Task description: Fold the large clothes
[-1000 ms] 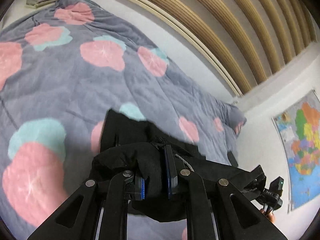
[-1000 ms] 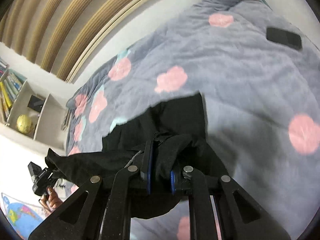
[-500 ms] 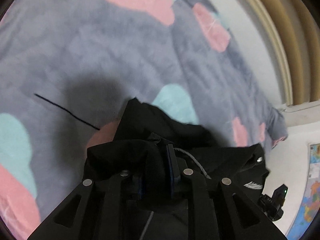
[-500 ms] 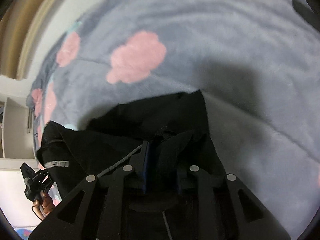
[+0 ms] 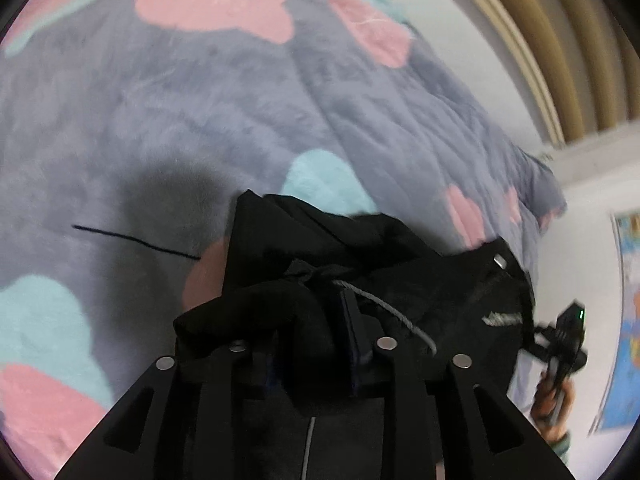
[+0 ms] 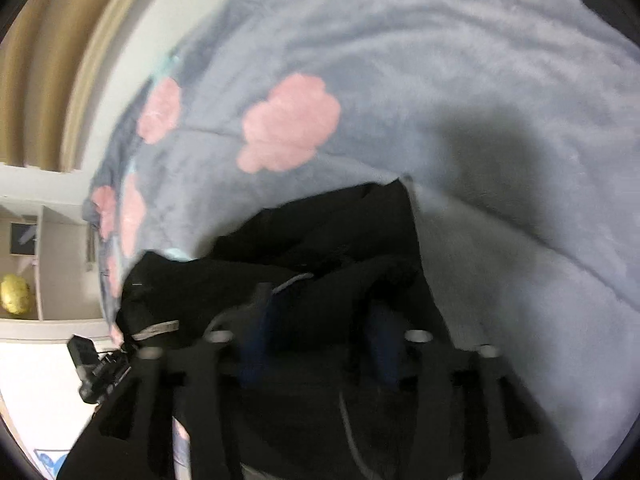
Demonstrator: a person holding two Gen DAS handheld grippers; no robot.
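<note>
Item: black garment [image 5: 400, 272], large, with a pale drawcord [image 5: 384, 304]. Location: bunched on the grey blanket [image 5: 200, 120] patterned with pink and teal shapes, which covers the bed; its far edge lies on the blanket, while the near part rises into both grippers.

Left gripper [image 5: 316, 332]: closed on a thick fold of the garment; cloth fills the space between the pads and spills over the left finger.

Right gripper [image 6: 320, 320]: jaws stand visibly apart with black fabric between the blue pads [image 6: 256, 320]; motion blur prevents telling whether the cloth is firmly clamped or being let go.

Other entries: a thin dark thread [image 5: 136, 240] on the blanket left of the garment; slatted wood panelling [image 5: 560, 40] on the wall; a map poster [image 5: 628, 320]; a shelf holding a yellow ball [image 6: 14, 294].

Risks, as judged: the layers look uneven, so setting them down now may lock in a crooked fold. The drawcord runs close by the left pad and could catch and drag cloth on release. If one side lets go first, the fold may spring open.

Change from half a second ago: the right gripper's jaws are wider apart and the view is more blurred; the garment edge sits slightly lower on the blanket; the left grip is unchanged.
</note>
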